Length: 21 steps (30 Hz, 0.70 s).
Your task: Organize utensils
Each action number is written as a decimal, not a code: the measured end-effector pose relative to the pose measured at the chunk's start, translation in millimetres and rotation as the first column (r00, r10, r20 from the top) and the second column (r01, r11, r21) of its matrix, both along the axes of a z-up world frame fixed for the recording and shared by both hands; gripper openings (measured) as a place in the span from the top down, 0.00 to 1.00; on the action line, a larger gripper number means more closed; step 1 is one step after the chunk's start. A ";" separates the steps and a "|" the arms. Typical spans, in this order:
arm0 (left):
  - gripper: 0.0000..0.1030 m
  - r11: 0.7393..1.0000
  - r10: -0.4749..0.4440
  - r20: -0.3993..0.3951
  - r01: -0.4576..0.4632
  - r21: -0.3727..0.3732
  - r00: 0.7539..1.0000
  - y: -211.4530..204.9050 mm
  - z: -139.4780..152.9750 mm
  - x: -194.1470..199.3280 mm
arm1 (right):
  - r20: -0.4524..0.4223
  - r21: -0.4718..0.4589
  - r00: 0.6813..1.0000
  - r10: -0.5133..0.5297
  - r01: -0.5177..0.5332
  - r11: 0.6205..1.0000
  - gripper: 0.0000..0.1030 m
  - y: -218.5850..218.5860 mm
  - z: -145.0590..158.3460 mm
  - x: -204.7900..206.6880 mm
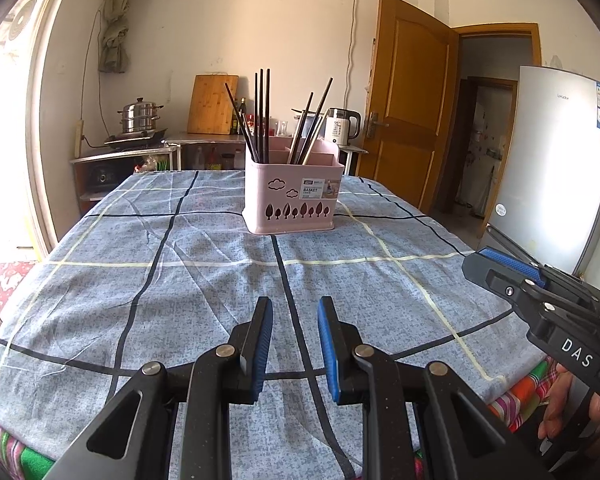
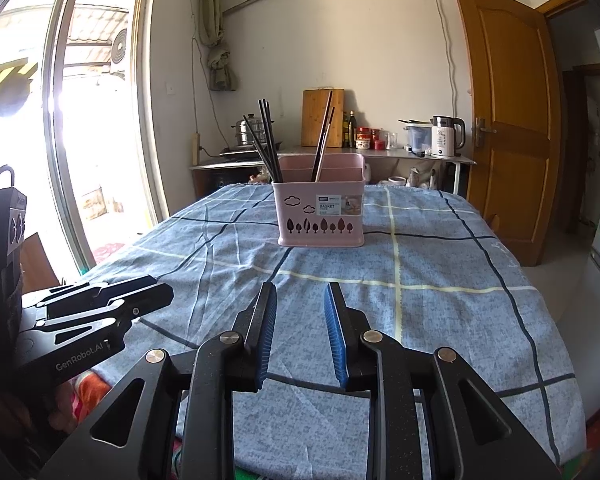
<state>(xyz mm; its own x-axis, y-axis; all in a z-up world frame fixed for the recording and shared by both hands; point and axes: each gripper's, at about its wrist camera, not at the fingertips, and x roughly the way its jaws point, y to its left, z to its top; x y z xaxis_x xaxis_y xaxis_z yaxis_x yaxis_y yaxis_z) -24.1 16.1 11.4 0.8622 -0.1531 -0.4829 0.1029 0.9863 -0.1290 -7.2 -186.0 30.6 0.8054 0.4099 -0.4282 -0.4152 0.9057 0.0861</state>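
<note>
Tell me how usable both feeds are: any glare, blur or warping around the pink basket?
Left wrist view: the pink plastic basket and dark chopsticks are sharp; glare whitens the grey fridge; fisheye bends the brown wooden door. Right wrist view: the glass door at left is blown out, the basket clear, the corners dark.

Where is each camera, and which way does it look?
Left wrist view: on the left gripper, facing across the table to the pink basket; its open jaws, the right gripper and a hand show.
Right wrist view: on the right gripper, facing the same basket; its open jaws and the left gripper show.
Both share the basket, chopsticks, table and kettle.
</note>
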 end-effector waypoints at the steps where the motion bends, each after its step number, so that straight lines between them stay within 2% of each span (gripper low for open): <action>1: 0.78 1.000 0.000 0.000 0.000 -0.001 1.000 0.0 0.0 0.1 | 0.001 0.001 1.000 0.000 0.000 1.000 0.75 -0.1 0.1 -0.8; 21: 0.78 1.000 -0.001 -0.017 0.001 -0.009 1.000 0.1 -0.4 0.6 | -0.009 -0.004 1.000 0.001 -0.001 1.000 0.75 -0.1 -0.5 -1.4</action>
